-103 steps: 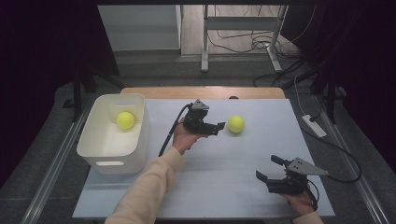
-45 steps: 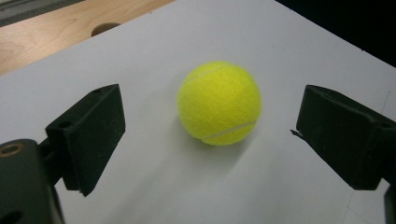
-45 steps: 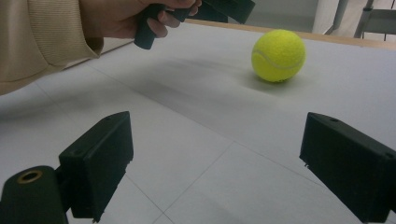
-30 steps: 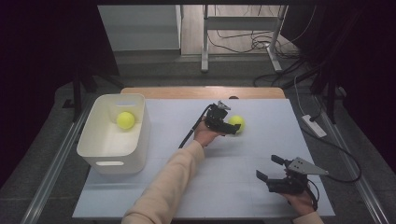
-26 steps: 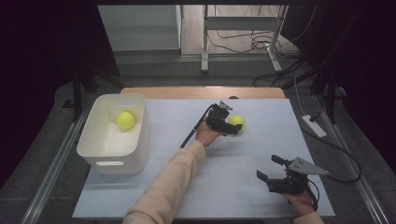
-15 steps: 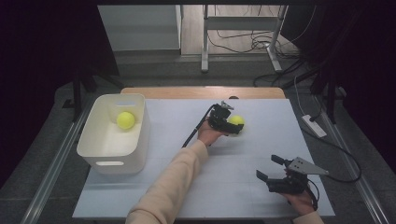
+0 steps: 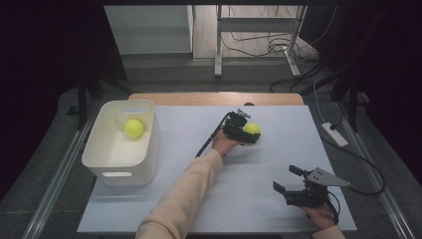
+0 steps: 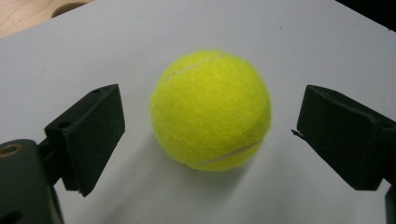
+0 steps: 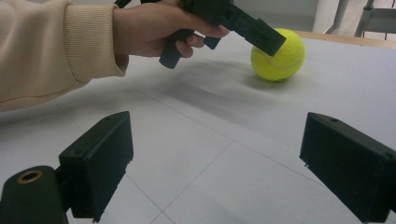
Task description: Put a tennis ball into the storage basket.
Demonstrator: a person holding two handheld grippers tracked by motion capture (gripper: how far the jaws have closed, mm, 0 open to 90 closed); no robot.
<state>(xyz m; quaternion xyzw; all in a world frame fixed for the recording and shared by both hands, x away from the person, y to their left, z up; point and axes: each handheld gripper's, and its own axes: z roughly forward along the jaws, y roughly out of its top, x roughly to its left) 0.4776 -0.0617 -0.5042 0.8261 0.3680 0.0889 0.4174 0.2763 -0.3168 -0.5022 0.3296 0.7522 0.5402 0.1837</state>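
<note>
One tennis ball [image 8: 211, 110] between wide-open left gripper [image 8: 210, 135] jaws, seemingly untouched.

a white bin [image 7: 121, 158] stands at the left of the pale tabletop [image 7: 278, 159], with a second yellow ball [image 7: 134, 128] inside it. cables [image 7: 259, 47] lie on the floor beyond.
</note>
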